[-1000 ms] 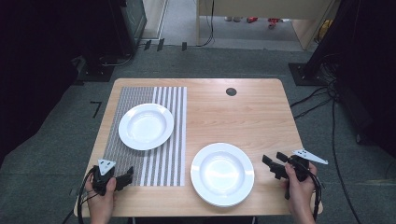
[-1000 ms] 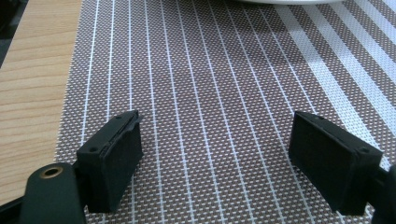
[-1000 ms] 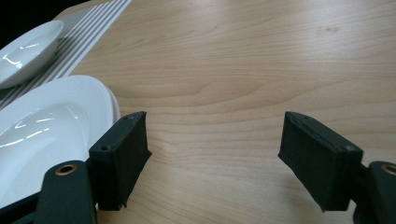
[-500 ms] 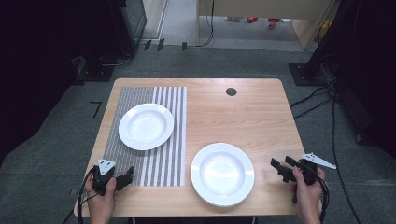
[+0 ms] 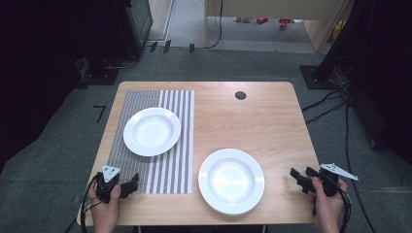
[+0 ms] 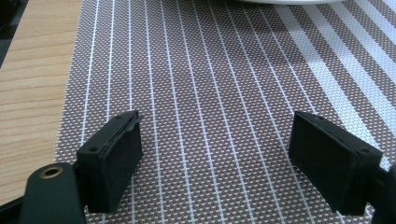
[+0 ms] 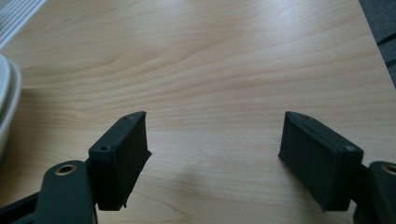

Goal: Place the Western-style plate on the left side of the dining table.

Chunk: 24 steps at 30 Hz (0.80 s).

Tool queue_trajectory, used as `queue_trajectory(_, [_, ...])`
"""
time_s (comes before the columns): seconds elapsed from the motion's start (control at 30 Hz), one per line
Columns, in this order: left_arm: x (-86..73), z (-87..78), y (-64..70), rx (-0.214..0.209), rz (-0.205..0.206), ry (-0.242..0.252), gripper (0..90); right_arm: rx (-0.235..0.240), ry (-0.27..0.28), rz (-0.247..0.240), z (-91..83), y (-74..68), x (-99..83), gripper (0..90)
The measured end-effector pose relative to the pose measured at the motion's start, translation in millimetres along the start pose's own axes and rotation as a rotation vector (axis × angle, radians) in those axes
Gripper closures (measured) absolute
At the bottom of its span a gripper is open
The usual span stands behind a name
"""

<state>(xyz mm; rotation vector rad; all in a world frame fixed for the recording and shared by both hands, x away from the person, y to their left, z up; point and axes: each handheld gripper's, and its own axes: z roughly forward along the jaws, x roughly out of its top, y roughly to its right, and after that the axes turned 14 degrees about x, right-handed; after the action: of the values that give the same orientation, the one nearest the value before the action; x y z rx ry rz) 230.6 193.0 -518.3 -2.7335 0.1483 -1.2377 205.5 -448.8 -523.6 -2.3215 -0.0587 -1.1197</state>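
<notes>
Both grippers wait at the near counter edge, jaws wide and empty: left gripper over the mat, right gripper beside the plate stack, probably its target.

In the left gripper view, the far plate is cut by the top edge. In the right gripper view, the near plate is cut at the left. The person's forearms leave the high view's bottom edge.
</notes>
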Motion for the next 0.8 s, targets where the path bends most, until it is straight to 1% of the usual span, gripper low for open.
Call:
queue_trajectory(0.2, [0.0,0.0,0.0,0.0,0.0,0.0,17.2,0.001,0.015,-0.014,-0.2,2.3,-1.6,22.8])
queue_trajectory(0.37, [0.0,0.0,0.0,0.0,0.0,0.0,17.2,0.012,0.01,-0.019,0.7,2.1,-1.3,21.9])
queue_trajectory(0.43, [0.0,0.0,0.0,0.0,0.0,0.0,17.2,0.006,0.006,-0.026,1.4,0.7,-1.5,21.8])
queue_trajectory(0.63, [0.0,0.1,0.0,0.0,0.0,0.0,17.2,-0.024,-0.034,-0.089,5.5,-6.7,-2.4,20.3])
queue_trajectory(0.8, [0.0,0.1,0.0,0.0,0.0,0.0,17.2,-0.042,-0.047,-0.107,7.0,-9.1,-2.6,20.0])
